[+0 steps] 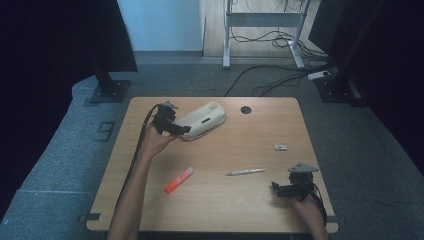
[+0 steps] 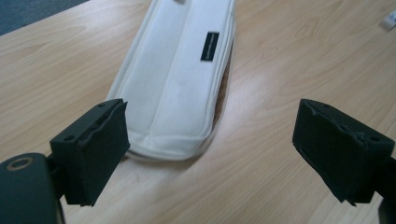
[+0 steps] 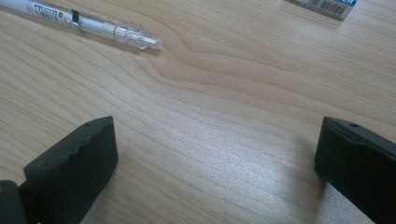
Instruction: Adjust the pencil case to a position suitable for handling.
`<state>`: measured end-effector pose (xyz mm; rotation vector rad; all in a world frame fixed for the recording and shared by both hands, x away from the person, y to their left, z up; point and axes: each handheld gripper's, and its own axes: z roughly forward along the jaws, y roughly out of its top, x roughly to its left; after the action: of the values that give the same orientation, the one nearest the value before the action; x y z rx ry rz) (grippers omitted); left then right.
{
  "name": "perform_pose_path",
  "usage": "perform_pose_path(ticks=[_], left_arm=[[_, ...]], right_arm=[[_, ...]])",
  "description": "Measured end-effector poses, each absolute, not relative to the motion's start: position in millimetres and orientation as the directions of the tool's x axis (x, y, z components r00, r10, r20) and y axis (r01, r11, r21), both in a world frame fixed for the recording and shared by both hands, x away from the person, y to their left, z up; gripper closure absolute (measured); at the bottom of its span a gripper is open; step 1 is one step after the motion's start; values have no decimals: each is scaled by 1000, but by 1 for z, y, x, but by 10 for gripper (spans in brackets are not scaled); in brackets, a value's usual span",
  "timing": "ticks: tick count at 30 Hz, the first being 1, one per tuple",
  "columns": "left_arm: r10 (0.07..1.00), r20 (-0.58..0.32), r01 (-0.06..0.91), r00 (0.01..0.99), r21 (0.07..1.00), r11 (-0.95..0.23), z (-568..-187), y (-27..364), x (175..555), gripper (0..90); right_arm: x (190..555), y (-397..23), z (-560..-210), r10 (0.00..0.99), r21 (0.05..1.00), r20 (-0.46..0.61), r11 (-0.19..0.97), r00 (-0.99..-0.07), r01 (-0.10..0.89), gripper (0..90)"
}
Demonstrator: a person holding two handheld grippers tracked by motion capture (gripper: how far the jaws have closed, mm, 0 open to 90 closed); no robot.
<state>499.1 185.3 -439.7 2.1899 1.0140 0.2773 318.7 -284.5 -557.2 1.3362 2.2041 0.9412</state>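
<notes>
White fabric pencil case (image 2: 180, 79) sits just ahead of the left gripper (image 2: 210, 140), jaws wide, nothing held: approach step. Next, I'd judge: straddle its near end and close. Right gripper (image 3: 215, 158) gapes empty over bare table (image 3: 210, 93), pen (image 3: 88, 23) beyond.

White pencil case (image 2: 180, 79) (black label) lies flat on the table (image 1: 240, 200)

free: bare table (image 1: 250, 200) between highlighter (image 1: 179, 180) and pen (image 1: 245, 172); blocked: pouch (image 1: 204, 120) far-left

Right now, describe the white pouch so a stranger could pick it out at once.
On the wooden table, look to the far left part, just ahead of the left gripper. The pencil pouch lies flat there: long, padded, white, far bigger than the orange highlighter or pen.
</notes>
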Motion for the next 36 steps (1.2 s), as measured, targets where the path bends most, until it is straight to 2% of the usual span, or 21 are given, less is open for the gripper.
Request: perform_pose_path(ticks=[2,13,14,18,26,30,36], left_arm=[[737,-117,596,666,677,-432,-442,184,505,108],[709,-95,582,699,651,-487,-460,164,528,201],[703,-108,583,703,654,-482,-462,162,530,260],[689,-139,592,712,646,-481,-467,158,535,310],[675,-105,571,731,635,-520,-485,146,543,307],[665,-131,579,735,631,-516,-496,143,548,324],[679,-86,570,730,625,-534,-509,139,551,329]], right_arm=[[319,-285,-557,885,718,10,318,-466,619,0],[319,-285,-557,885,718,10,318,-466,619,0],[319,-285,-557,885,718,10,318,-466,619,0],[319,-285,-557,884,718,10,318,-466,619,0],[319,-285,-557,885,718,10,318,-466,619,0],[319,-285,-557,885,718,10,318,-466,619,0],[319,-285,-557,885,719,10,318,-466,619,0]])
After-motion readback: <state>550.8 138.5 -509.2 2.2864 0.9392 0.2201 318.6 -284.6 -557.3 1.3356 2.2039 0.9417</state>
